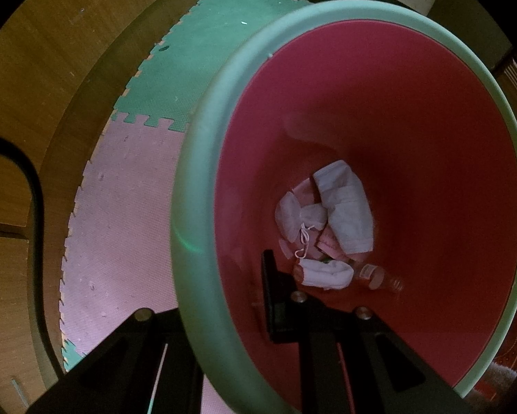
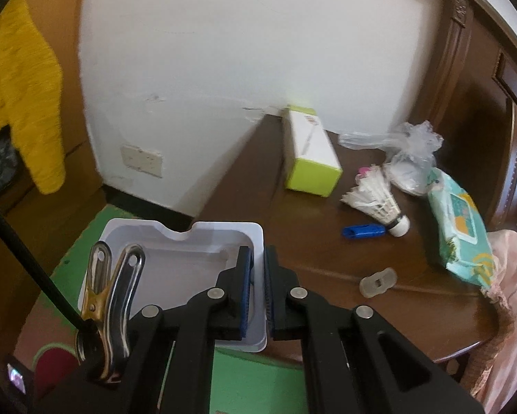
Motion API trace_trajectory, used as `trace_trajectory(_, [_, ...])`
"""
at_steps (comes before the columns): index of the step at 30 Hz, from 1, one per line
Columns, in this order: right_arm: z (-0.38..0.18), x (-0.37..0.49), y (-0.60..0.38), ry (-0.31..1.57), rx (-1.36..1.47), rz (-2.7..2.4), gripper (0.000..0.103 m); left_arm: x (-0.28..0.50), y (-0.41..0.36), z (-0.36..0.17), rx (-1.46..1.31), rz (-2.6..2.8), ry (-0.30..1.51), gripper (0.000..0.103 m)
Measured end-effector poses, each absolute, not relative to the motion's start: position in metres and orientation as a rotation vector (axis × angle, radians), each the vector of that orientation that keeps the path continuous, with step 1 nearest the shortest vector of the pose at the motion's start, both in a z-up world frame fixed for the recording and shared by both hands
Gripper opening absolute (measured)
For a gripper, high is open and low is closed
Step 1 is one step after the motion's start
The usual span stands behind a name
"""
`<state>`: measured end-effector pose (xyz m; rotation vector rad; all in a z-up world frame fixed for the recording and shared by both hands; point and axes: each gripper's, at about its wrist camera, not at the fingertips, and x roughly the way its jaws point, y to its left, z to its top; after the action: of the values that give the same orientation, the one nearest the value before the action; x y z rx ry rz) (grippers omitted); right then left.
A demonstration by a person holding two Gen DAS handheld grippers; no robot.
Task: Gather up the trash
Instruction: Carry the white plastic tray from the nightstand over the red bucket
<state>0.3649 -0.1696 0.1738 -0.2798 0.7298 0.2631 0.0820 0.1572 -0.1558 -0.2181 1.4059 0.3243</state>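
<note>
A bin with a pale green rim [image 1: 192,186] and a red inside fills the left wrist view from above. At its bottom lie crumpled white tissues [image 1: 344,207], a face mask [image 1: 292,220] and a small bottle [image 1: 375,276]. My left gripper [image 1: 220,296] points down and is shut on the rim, one finger inside and one outside. In the right wrist view my right gripper [image 2: 256,258] is shut on the right wall of an empty white plastic tray [image 2: 148,238], held beside a brown table [image 2: 327,258].
On the table lie a white and green box [image 2: 310,151], a shuttlecock [image 2: 375,203], a blue clip [image 2: 363,231], a wipes pack [image 2: 460,220], a clear plastic bag [image 2: 410,151] and a small translucent piece [image 2: 377,282]. Green [image 1: 196,69] and pink [image 1: 120,224] foam mats cover the floor.
</note>
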Motion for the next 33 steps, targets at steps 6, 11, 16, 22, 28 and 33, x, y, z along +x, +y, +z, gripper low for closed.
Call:
trace_trajectory(6, [0.160, 0.334, -0.143, 0.750, -0.309, 0.364, 0.008, 0.082, 0.157, -0.156, -0.218, 0.324, 1.406, 0.010])
trace_trajectory(11, [0.145, 0.301, -0.115, 0.769, -0.335, 0.472, 0.008, 0.082, 0.157, -0.156, -0.219, 0.324, 1.405, 0.010])
trace_trajectory(16, [0.126, 0.271, -0.090, 0.797, -0.364, 0.564, 0.008, 0.082, 0.157, -0.156, -0.219, 0.324, 1.405, 0.010])
trace_trajectory(22, [0.097, 0.241, -0.064, 0.858, -0.358, 0.651, 0.008, 0.082, 0.157, -0.156, -0.218, 0.324, 1.405, 0.010])
trace_trajectory(28, [0.067, 0.216, -0.046, 0.912, -0.374, 0.698, 0.008, 0.082, 0.157, -0.156, -0.212, 0.323, 1.407, 0.010])
trace_trajectory(33, [0.038, 0.203, -0.040, 0.972, -0.377, 0.714, 0.008, 0.082, 0.158, -0.156, -0.211, 0.324, 1.407, 0.010])
